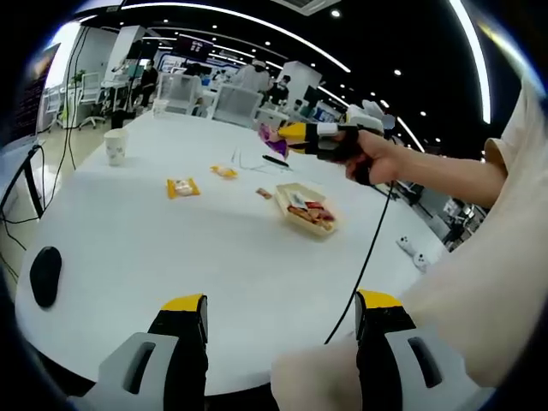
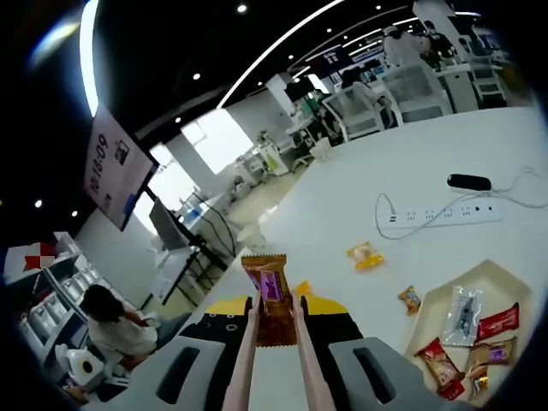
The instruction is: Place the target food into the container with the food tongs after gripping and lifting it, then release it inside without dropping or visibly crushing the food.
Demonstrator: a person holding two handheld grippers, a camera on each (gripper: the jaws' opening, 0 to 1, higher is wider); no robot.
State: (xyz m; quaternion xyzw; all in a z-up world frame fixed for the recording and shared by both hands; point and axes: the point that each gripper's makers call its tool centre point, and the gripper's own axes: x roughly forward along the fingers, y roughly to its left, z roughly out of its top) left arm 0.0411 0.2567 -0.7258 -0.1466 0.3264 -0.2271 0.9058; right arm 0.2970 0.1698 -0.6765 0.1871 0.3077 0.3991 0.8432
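Though tong-held, snack packet [image 2: 269, 295]: print unreadable.

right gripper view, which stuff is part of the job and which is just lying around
Job: tongs in the right gripper, brown snack packet held in them, container with packets inside.

Lying around: power strip, black mouse, yellow packet, small orange packet.

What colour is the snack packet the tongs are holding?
The snack packet is brown and orange with a purple patch, best seen in the right gripper view.
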